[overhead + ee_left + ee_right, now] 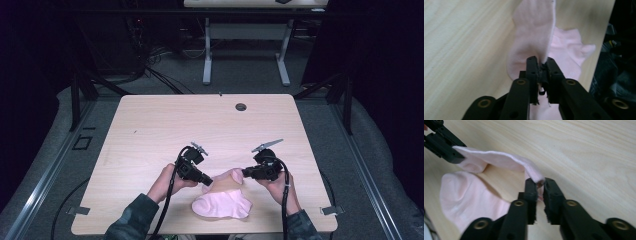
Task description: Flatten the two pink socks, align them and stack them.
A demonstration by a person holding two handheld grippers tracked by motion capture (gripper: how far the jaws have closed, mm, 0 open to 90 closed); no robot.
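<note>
A pink sock [226, 176] hangs stretched between my two grippers just above the table's front part. My left gripper [206, 179] is shut on one end of it; in the left gripper view the fabric [534, 30] runs up from the nearly closed jaws [541, 62]. My right gripper [243, 173] pinches the other end at its very tips [539, 182], with a narrow gap between the jaws below the cloth. A second pink sock [222, 205] lies flat on the table below, also seen beside the jaws [569, 50] and under the held sock [469, 195].
The light wooden table [165, 125] has a round cable hole [241, 106] near its far edge. The lying sock sits close to the front edge. Another desk's legs [207, 50] stand behind the table.
</note>
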